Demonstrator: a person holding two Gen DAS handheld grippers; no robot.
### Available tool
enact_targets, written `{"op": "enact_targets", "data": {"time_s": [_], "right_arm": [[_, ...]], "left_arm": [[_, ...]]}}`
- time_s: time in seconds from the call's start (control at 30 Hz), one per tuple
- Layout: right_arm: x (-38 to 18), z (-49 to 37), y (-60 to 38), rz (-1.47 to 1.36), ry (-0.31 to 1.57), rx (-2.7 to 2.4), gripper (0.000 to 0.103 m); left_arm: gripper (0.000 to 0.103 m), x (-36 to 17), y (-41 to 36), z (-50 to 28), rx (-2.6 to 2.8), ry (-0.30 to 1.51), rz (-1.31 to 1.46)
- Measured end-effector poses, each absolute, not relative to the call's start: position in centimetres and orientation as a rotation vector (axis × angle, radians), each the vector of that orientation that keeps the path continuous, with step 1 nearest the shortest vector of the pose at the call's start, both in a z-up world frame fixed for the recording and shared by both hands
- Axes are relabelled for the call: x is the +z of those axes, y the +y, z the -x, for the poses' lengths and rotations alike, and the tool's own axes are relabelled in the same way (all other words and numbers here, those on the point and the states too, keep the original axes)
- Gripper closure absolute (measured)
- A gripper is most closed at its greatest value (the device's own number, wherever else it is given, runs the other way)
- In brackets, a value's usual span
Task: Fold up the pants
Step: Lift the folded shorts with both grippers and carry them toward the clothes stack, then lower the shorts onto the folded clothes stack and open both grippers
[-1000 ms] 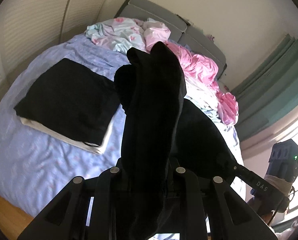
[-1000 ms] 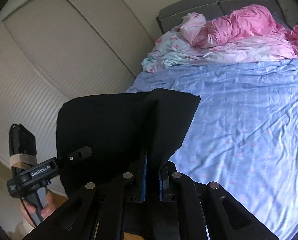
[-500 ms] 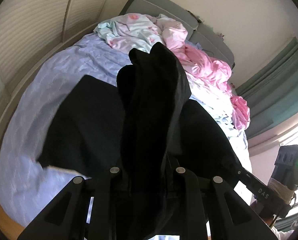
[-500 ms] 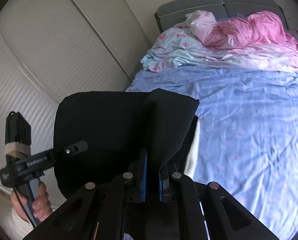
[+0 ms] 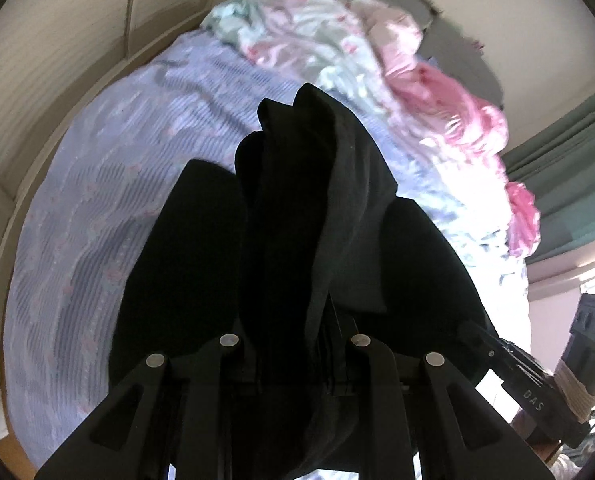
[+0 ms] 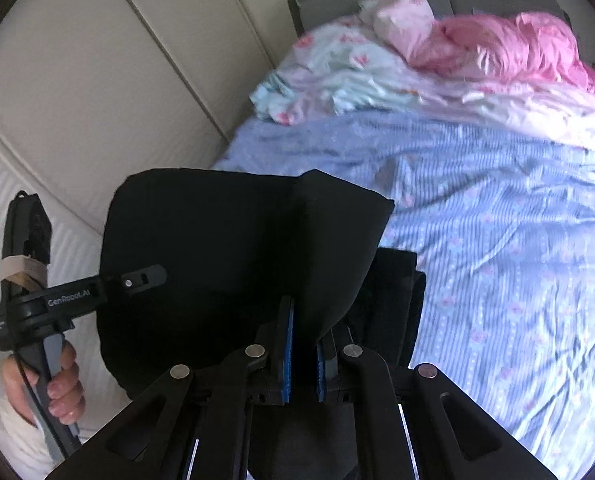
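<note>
Black pants [image 5: 321, 208]: we see them hide our left gripper [image 5: 293, 320] tips.
Left gripper: we pinch pants, pointing down.
Right gripper [image 6: 303, 344]: we pinch pants too.

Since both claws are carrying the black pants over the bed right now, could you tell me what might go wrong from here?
1. The left claw holds a thick bunch of the black pants; layers may slip and skew the fold.
2. The right claw pinches only an edge, which could pull free.
3. The folded dark clothes below might get disturbed.
</note>
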State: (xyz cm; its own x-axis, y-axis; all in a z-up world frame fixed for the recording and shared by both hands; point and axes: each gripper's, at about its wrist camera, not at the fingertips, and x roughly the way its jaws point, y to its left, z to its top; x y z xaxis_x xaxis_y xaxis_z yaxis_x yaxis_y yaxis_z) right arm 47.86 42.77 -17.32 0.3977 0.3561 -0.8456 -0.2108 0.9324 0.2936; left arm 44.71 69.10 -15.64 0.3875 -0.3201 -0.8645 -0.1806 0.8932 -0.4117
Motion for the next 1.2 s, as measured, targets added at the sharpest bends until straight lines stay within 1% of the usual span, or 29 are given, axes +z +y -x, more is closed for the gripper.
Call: {"op": "enact_targets", "data": {"time_s": [0.13,0.17,0.2,0.27,0.3,0.33,0.43,0.47,0.53,0.57,0.67,0.77,0.83,1.1,1.2], "right_arm": [[-19.8,-49.1,43.4,-0.082,1.161,0.328,0.092],[-20.1,-49.2,43.4,-0.084,1.17,0.329,0.088],[-20.4,-49.3,43.3,-0.083,1.183,0.318,0.085],[-20.5,-49.5,42.8,-0.077,1.192,0.283,0.065],[-20.4,-49.4,42.2,-0.077,1.189,0.26,0.061],[-20.4,-49.5,41.8,-0.083,1.189,0.245,0.058],[-19.9,-48.8,39.6,-0.154,1.191,0.225,0.058],[-19.3,-48.1,38.7,-0.168,1.178,0.21,0.058],[-18.6,-46.9,38.0,-0.166,1.151,0.22,0.058],[-18.1,-46.0,37.6,-0.165,1.139,0.251,0.058],[-17.6,-43.8,37.1,-0.146,1.136,0.329,0.058],[-17.8,-41.8,37.1,-0.096,1.155,0.423,0.058],[-18.1,-41.0,37.1,-0.057,1.174,0.463,0.058],[-20.8,-40.4,38.2,0.072,1.254,0.544,0.058],[-21.2,-40.3,39.1,0.121,1.261,0.573,0.058]], "left_arm": [[0.079,-18.8,69.7,-45.9,-0.039,1.258,0.438],[0.078,-19.3,69.8,-46.0,-0.017,1.27,0.415],[0.074,-19.4,69.9,-46.0,0.005,1.276,0.392],[0.069,-19.7,70.2,-46.0,0.05,1.286,0.344],[0.067,-19.6,70.3,-45.9,0.086,1.284,0.303],[0.067,-19.4,70.4,-45.8,0.115,1.278,0.259],[0.067,-18.3,70.1,-45.3,0.169,1.256,0.13],[0.065,-17.5,69.6,-44.9,0.174,1.23,0.068],[0.056,-15.2,67.5,-43.2,0.171,1.145,-0.07],[0.054,-14.3,66.7,-42.2,0.143,1.113,-0.083],[0.052,-12.4,64.8,-39.4,0.046,1.074,-0.043],[0.052,-12.2,63.6,-37.3,-0.022,1.089,0.058],[0.052,-12.5,62.6,-35.7,-0.075,1.117,0.14],[0.052,-15.7,58.3,-30.7,-0.135,1.254,0.223],[0.052,-16.5,57.4,-28.7,-0.177,1.286,0.314]]}}
